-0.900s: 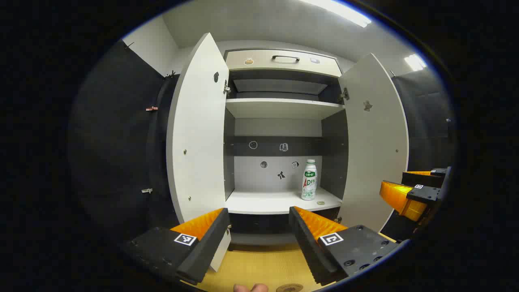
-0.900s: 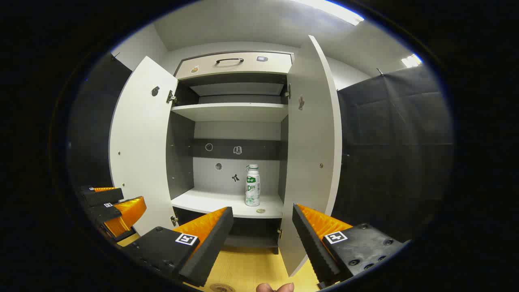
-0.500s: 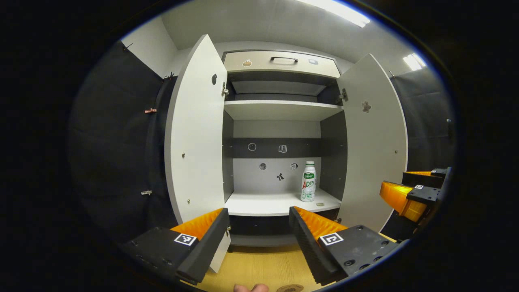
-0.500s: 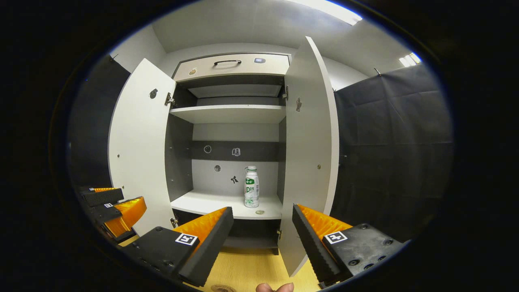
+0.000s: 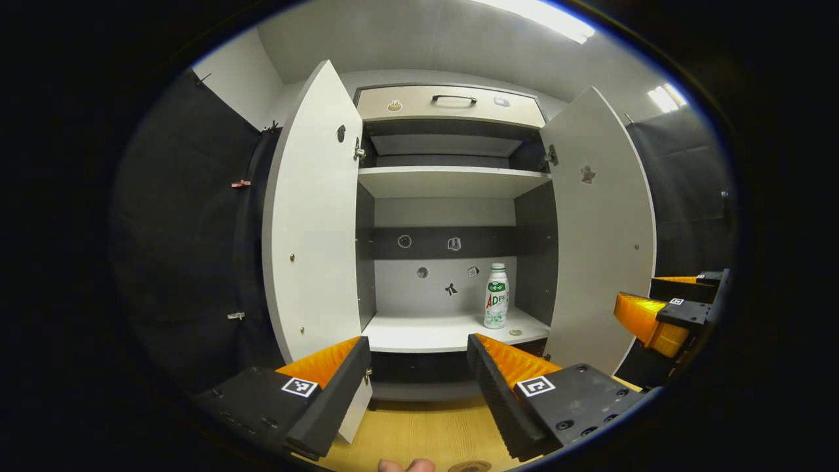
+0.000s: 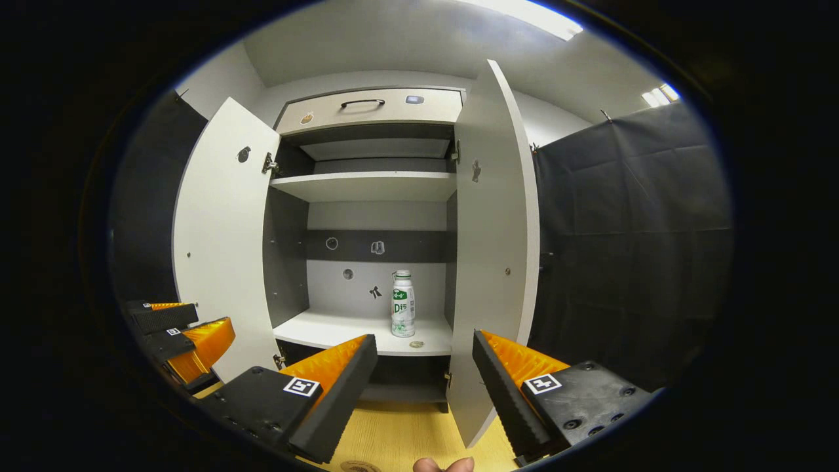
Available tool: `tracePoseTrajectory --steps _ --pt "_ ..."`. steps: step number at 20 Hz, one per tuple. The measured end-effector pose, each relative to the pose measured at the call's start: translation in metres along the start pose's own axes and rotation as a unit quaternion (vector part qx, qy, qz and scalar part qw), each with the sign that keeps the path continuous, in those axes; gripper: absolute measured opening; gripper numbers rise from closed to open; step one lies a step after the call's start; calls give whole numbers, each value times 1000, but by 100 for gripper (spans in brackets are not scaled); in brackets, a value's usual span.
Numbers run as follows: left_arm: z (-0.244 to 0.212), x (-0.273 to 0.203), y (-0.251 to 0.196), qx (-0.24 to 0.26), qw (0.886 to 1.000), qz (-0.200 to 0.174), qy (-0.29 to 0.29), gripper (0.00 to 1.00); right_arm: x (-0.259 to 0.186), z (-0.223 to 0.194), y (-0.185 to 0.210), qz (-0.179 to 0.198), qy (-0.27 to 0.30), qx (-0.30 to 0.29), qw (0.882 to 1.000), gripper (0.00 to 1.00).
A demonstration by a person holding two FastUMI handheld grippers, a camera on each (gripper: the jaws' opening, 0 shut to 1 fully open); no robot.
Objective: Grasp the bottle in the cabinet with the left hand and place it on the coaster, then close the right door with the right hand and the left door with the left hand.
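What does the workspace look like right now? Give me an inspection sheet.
Surface: yellow wooden tabletop, bare in front of the cabinet.
Job's things: white plastic bottle with green label upright on white lower shelf; left door and right door open; round brown coaster at the near edge.
Clutter: small round disc beside the bottle.
Grippers: left gripper open; right gripper open; both short of the cabinet.
Cables: nothing seen.
Surroundings: black cloth wall.

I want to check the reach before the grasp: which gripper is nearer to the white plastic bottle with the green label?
Left, only slightly, judging by bottle size. The left gripper faces the white plastic bottle with the green label from lower left; the right gripper stands back beside the right door.
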State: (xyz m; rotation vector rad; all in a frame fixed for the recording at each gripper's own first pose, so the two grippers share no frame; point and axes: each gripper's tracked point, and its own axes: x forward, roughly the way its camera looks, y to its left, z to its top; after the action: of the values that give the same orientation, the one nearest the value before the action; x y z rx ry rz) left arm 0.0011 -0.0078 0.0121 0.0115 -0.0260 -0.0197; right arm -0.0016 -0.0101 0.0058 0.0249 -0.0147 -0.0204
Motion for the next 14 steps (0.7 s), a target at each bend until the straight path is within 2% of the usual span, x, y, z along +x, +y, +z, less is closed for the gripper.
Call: tracePoseTrajectory --steps 8,14 --pt "0 21 -22 -6 1000 -18 -1 94 -4 4 -18 -9 -6 -6 1000 97" --pt "-4 70 -70 -18 998 -55 4 95 -10 3 -43 -15 -8 -12 1000 97"
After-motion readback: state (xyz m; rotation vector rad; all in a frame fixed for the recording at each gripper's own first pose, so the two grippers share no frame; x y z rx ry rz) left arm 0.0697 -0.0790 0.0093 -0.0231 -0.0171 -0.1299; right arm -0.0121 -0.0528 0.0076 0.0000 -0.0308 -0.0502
